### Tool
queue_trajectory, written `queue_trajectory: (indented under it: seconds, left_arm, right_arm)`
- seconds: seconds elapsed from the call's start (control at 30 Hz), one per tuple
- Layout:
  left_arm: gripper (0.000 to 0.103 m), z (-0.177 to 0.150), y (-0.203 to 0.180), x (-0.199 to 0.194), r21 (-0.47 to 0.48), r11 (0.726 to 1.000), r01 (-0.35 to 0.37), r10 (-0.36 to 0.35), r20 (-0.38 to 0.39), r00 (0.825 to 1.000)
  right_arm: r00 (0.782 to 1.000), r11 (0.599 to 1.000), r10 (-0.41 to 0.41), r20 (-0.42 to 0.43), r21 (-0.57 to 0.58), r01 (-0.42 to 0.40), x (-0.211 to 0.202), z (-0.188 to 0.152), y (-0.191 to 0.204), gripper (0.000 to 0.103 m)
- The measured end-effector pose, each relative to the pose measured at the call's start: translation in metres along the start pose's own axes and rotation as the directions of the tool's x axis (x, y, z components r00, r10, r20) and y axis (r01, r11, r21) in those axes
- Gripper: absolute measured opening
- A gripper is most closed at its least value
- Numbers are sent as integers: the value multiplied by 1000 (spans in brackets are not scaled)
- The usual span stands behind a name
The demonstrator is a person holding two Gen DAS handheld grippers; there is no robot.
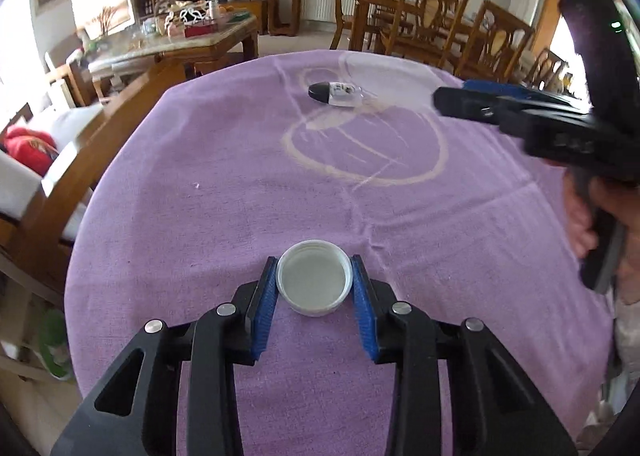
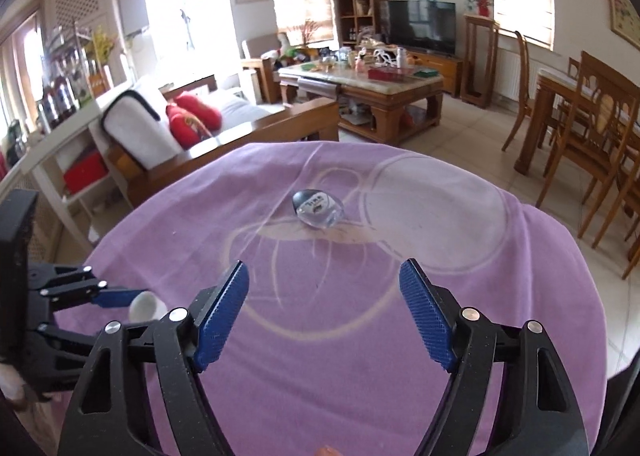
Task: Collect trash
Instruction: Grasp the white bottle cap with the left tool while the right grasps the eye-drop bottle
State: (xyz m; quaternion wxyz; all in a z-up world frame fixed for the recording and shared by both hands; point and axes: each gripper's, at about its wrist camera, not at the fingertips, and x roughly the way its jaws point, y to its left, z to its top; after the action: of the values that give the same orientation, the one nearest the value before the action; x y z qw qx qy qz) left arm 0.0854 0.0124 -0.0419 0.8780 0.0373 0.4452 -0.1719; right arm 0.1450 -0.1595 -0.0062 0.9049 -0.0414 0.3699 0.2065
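Note:
A white plastic cap [image 1: 315, 277], open side up, sits on the purple cloth [image 1: 224, 183] between the blue pads of my left gripper [image 1: 315, 280], which is shut on it. It also shows in the right wrist view [image 2: 146, 304] at the lower left. A small clear bottle with a black cap [image 1: 336, 92] lies on its side at the far middle of the cloth; it also shows in the right wrist view [image 2: 318, 208]. My right gripper [image 2: 324, 308] is open and empty, above the cloth, short of the bottle. It shows in the left wrist view [image 1: 452, 97] near the bottle.
The purple cloth [image 2: 360, 376] covers a round table with edges on all sides. A wooden sofa with red cushions [image 2: 192, 117] stands to the left. A cluttered coffee table [image 2: 360, 75] is behind. Dining chairs [image 2: 592, 123] stand to the right.

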Motion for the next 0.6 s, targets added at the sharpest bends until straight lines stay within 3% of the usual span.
queue_trajectory:
  seconds: [0.13,0.4,0.6]
  left_arm:
    - [35,1,-7,-3,23,1000,-18,17,13,1000]
    - [35,2,2,-10,-22,1000,-5,6,65,998]
    - [35,4,6,-13,-40,999,-1,4,83,997]
  right_arm:
    - [999,1000,-18,-40,-24,17,38,18,0,77]
    - [993,995,-57,-108,-87,48,102,46,2,77]
    - [986,996,-38,-163,-89,23,129,52,6,49]
